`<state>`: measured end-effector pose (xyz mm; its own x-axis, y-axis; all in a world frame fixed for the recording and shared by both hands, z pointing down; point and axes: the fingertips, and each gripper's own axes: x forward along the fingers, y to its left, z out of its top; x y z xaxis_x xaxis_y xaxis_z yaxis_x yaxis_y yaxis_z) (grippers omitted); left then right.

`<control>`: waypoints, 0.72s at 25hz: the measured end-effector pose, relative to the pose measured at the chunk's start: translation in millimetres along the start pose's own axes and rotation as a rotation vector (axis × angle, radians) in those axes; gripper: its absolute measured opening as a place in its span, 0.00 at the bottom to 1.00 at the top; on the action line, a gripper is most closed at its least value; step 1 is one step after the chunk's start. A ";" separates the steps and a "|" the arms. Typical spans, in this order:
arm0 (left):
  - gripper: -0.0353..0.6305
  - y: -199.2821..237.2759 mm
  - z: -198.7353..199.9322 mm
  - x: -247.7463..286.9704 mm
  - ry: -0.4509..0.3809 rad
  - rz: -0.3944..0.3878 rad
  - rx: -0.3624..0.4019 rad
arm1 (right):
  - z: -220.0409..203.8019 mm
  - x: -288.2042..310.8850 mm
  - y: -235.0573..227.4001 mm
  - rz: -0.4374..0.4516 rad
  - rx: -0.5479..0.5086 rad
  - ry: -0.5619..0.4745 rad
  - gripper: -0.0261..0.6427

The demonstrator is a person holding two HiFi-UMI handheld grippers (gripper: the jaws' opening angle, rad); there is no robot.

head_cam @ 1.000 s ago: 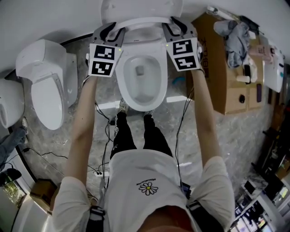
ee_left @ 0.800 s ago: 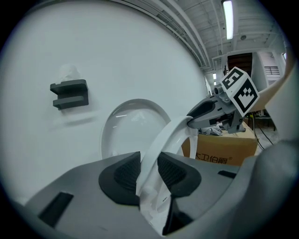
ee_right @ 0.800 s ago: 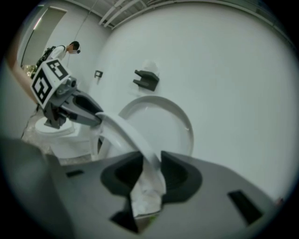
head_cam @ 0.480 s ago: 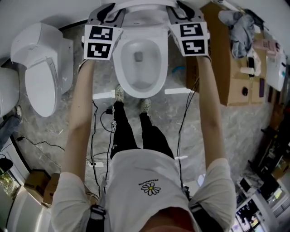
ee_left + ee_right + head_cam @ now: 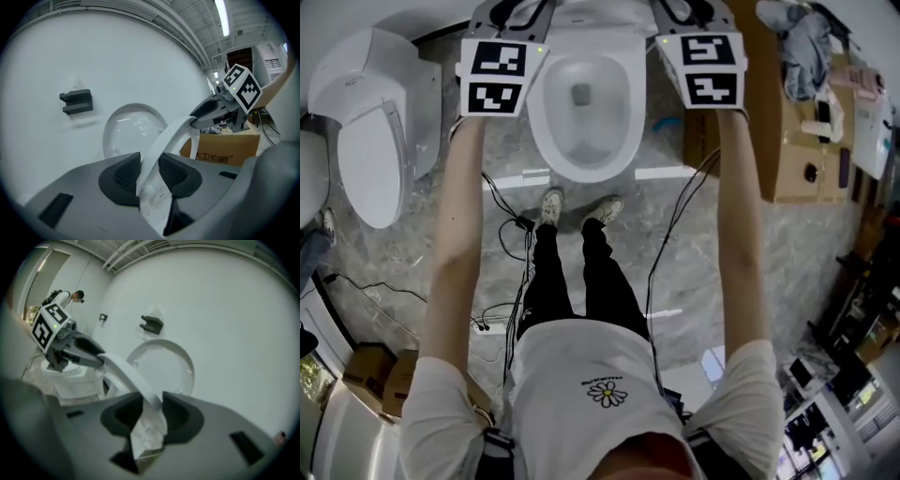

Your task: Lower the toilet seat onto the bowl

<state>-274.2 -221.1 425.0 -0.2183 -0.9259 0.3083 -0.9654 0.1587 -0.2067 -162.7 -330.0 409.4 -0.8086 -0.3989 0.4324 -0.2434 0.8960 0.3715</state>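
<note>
The white toilet bowl stands at the top centre of the head view, its inside open to view. The toilet seat is a white ring raised off the bowl, in front of the upright lid. My left gripper is shut on the seat's left side, its dark pads against both faces. On the other side my right gripper is shut on the seat, with the lid behind. Both grippers' jaws, left gripper and right gripper, reach the head view's top edge.
A second white toilet stands to the left. A cardboard box with clothes on it stands right of the bowl. Cables run over the marble floor near the person's feet. A dark bracket hangs on the wall.
Both grippers and the toilet have slid up the head view, the jaws and seat now at its top edge. The person's feet have stepped back from the bowl.
</note>
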 end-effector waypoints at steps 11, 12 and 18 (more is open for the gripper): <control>0.26 -36.1 -22.5 -34.4 0.074 -0.030 0.085 | -26.9 -38.5 31.1 0.007 -0.091 0.023 0.25; 0.26 -39.0 -25.1 -37.9 0.079 -0.030 0.092 | -29.5 -41.5 34.7 0.008 -0.097 0.022 0.25; 0.26 -57.9 -38.2 -53.5 0.108 -0.056 0.144 | -45.5 -60.5 49.3 0.008 -0.121 0.019 0.26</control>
<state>-212.1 -167.6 456.0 -0.1864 -0.8886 0.4192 -0.9478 0.0502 -0.3150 -101.4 -270.6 438.9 -0.7994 -0.3969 0.4511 -0.1699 0.8695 0.4638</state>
